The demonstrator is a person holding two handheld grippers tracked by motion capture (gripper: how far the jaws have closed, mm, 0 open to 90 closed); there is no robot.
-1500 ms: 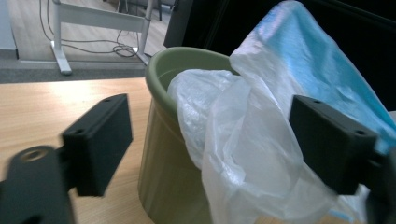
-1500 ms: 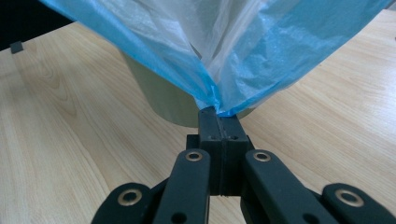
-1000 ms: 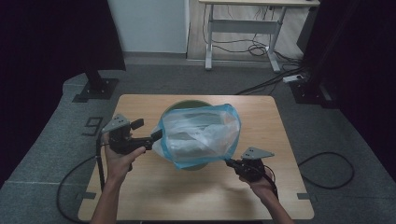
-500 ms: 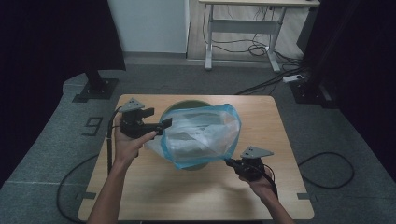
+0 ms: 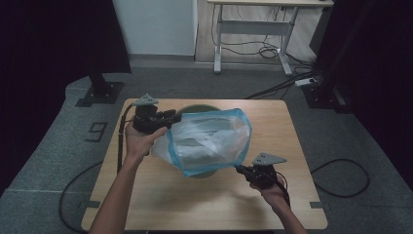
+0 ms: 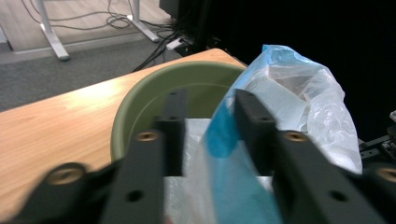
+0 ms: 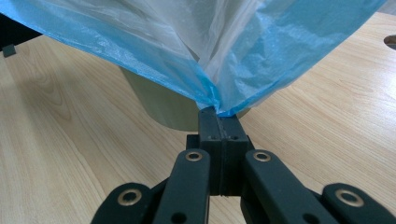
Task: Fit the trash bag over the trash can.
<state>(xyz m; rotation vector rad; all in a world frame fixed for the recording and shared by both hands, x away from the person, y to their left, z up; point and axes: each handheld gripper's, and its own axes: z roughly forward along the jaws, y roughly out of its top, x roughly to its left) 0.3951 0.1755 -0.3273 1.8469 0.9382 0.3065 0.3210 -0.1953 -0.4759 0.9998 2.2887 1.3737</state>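
The thin plastic bag, light, limp and slippery, drapes over the green bowl mid-surface. Right tongs pinch its near blue rim; left tongs have just been closing around the far-left rim, apparently not yet clamped.

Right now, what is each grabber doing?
Left gripper: open, jaws just closing, blue edge of the plastic bag between them.
Right gripper: shut on the bag's corner.

left gripper shifted along bag rim, jaws closing
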